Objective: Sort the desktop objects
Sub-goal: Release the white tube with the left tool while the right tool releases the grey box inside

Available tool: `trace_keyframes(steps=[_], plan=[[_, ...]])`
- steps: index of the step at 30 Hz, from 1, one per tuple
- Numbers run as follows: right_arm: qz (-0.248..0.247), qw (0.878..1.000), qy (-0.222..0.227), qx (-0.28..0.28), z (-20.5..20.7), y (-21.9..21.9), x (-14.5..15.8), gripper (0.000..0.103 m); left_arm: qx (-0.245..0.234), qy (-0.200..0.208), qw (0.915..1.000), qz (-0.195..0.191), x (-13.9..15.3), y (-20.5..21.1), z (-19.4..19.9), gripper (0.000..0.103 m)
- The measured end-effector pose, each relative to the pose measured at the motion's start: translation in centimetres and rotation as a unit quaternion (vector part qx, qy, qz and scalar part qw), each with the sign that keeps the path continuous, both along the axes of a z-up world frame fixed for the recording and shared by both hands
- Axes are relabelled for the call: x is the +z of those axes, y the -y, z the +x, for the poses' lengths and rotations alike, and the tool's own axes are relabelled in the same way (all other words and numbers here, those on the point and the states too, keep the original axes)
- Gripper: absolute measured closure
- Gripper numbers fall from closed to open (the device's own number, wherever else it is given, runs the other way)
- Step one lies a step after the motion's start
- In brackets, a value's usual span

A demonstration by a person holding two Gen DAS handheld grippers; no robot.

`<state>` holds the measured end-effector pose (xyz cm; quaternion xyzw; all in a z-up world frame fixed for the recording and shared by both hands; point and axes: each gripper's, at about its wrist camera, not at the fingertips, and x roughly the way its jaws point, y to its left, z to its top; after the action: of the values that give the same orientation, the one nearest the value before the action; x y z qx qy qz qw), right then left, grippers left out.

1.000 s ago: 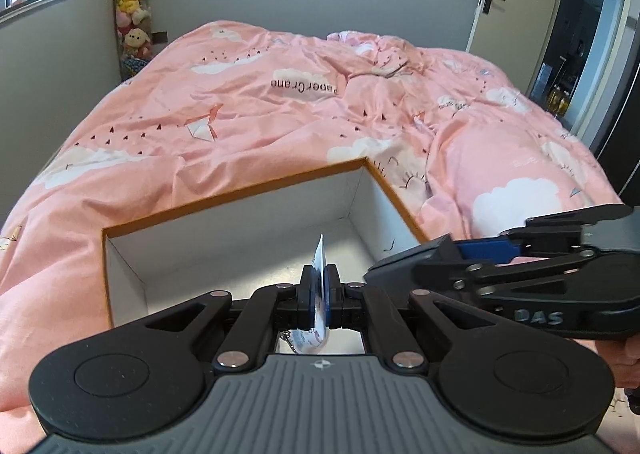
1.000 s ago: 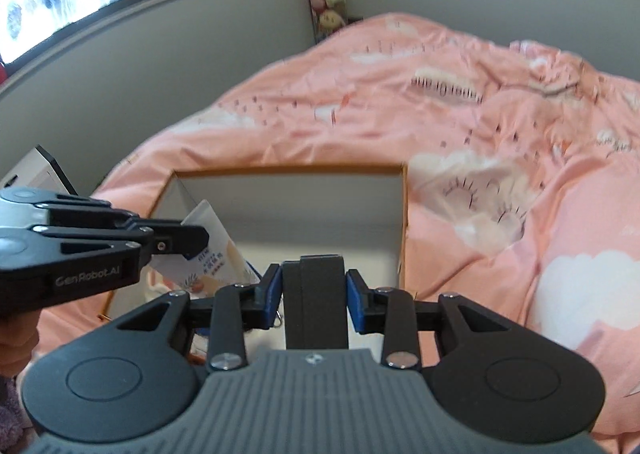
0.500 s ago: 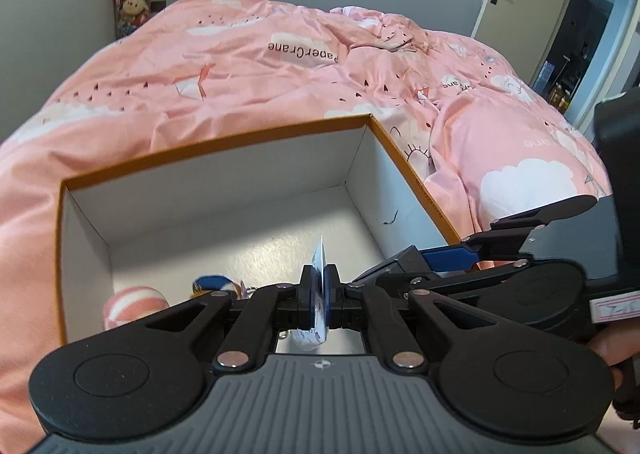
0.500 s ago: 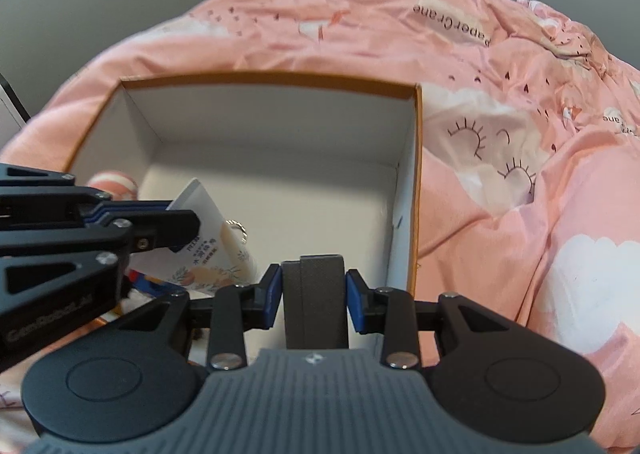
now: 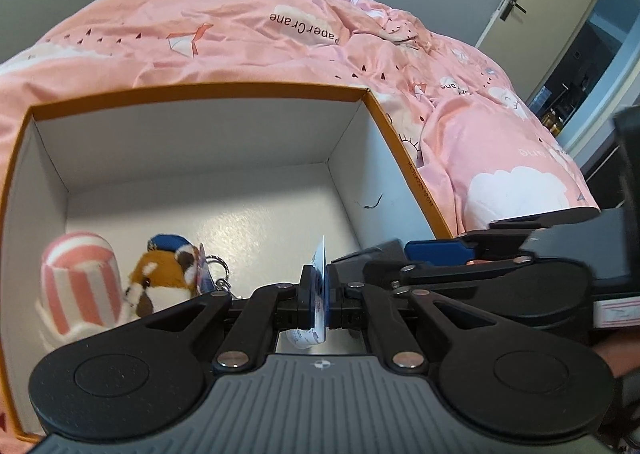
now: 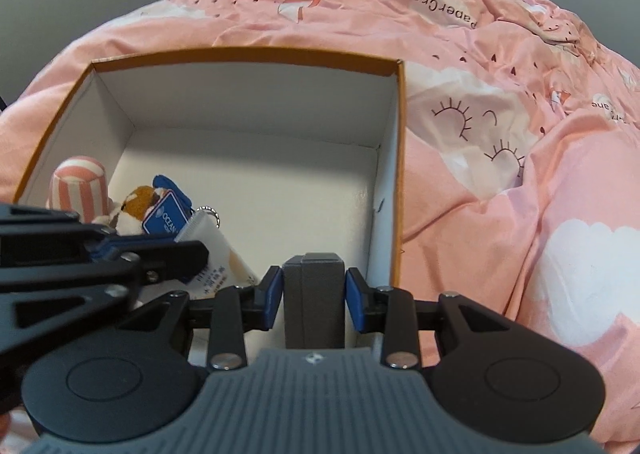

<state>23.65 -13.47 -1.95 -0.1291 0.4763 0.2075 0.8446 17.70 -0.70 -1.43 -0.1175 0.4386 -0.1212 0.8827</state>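
Open cardboard box (image 6: 394,182), orange-rimmed and white inside, resting on a bed under a pink quilt (image 6: 500,102). Left gripper (image 5: 318,294), clamped on a thin white sachet (image 6: 216,250), hangs over the box's near edge. Right gripper (image 6: 314,294), just beside it, grips a dark grey block (image 6: 314,306) close to the right wall. A striped pink-and-white plush (image 5: 80,286) and a fox plush keychain (image 5: 160,278) crowd the left corner; the floor's middle and far side lie bare.
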Motion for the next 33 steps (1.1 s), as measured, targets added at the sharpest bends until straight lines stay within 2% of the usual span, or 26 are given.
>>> trace_keyframes(steps=[10,11,15,19,24,29,32,33], plan=[[0.058,0.998,0.033,-0.023,-2.0,3.1,3.1,0.064,0.028,0.006,0.9991,-0.033,-0.5,0.7,0.5,0.099],[0.062,0.997,0.036,-0.028,-2.2,3.4,3.3,0.061,0.03,0.003,0.9988,-0.04,-0.5,0.8,0.6,0.099],[0.052,0.995,0.069,-0.046,-3.2,4.4,3.9,0.06,0.025,-0.007,0.9978,-0.061,-0.6,1.4,0.6,0.098],[0.067,0.994,0.064,-0.064,-3.2,5.7,3.7,0.06,0.015,-0.023,0.9961,-0.084,-1.0,2.1,0.5,0.096],[0.078,0.993,0.049,-0.076,-3.6,6.3,2.6,0.061,0.008,-0.023,0.9968,-0.076,-0.9,2.9,0.2,0.095],[0.091,0.991,0.041,-0.089,-3.9,7.1,2.0,0.061,0.007,-0.044,0.9919,-0.119,-1.2,2.2,0.6,0.091],[0.096,0.99,0.038,-0.094,-4.1,7.6,1.8,0.06,0.009,-0.052,0.9903,-0.128,-1.2,1.9,0.6,0.09],[0.099,0.99,0.037,-0.095,-4.2,7.8,1.7,0.06,0.008,-0.053,0.9901,-0.13,-1.2,1.8,0.6,0.086]])
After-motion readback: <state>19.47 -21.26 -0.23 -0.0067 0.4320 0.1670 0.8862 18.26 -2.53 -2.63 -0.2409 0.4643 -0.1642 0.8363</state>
